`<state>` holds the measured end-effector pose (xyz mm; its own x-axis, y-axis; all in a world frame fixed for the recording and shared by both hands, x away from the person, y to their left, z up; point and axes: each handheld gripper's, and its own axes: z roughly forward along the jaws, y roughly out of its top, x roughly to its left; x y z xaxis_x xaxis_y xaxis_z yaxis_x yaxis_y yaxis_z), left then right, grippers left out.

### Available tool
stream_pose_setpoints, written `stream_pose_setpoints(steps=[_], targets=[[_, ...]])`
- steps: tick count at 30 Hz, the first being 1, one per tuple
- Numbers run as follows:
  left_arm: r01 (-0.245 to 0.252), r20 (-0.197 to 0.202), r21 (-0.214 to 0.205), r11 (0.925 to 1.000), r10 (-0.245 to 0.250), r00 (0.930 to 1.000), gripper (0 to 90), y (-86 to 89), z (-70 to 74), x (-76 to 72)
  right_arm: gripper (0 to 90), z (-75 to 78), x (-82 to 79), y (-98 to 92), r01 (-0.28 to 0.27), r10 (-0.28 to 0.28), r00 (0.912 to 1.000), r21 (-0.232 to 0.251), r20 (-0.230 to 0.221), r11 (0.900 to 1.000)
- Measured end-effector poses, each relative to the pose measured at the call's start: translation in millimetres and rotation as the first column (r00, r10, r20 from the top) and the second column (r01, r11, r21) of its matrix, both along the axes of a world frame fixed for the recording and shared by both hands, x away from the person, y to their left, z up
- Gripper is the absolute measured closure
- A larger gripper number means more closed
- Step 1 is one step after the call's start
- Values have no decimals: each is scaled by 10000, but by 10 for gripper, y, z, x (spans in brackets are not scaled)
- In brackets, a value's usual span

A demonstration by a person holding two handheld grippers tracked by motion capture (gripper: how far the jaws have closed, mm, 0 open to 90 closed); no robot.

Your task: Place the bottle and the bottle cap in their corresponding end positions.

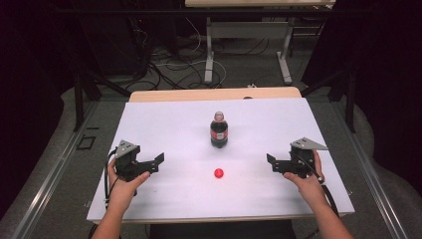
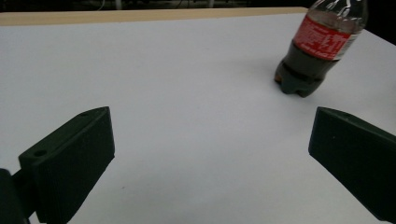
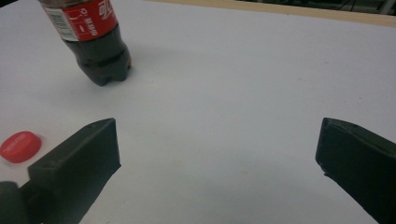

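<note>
**Bottle open, cap loose**

High view: bottle [image 1: 219, 131] stands mid-table, cap [image 1: 218, 173] just nearer; left gripper [image 1: 158, 162] and right gripper [image 1: 272, 163] flank them, well apart.

Left gripper view: jaws wide, empty.

Right gripper view: jaws wide, empty. Steady the bottle first, then pinch the cap squarely.
</note>
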<state>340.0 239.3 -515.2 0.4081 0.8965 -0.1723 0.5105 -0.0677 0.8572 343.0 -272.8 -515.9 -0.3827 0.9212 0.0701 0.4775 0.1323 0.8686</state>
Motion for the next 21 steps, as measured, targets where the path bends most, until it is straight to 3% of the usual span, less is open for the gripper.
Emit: stream_pose_setpoints(steps=[5, 9, 13, 21], targets=[[-421, -167, 206, 9989, 424, 9990, 6, 131, -93, 6, 0, -88, 29, -81, 309, -308, 9994, 58, -167, 9995], [-685, -208, -23, 9976, 684, 9974, 6, 219, -150, -4, 0, -173, 40, -123, 524, -534, 9983, -386, -250, 9979], [-978, -267, -414, 9943, 967, 9950, 7, 311, -215, -8, 0, -258, 62, -196, 687, -707, 9967, -490, -398, 9964], [-1588, -717, -470, 9862, 1553, 9853, 10, 457, -348, 12, 0, -364, 87, -374, 1210, -1240, 9899, -463, -694, 9916]])
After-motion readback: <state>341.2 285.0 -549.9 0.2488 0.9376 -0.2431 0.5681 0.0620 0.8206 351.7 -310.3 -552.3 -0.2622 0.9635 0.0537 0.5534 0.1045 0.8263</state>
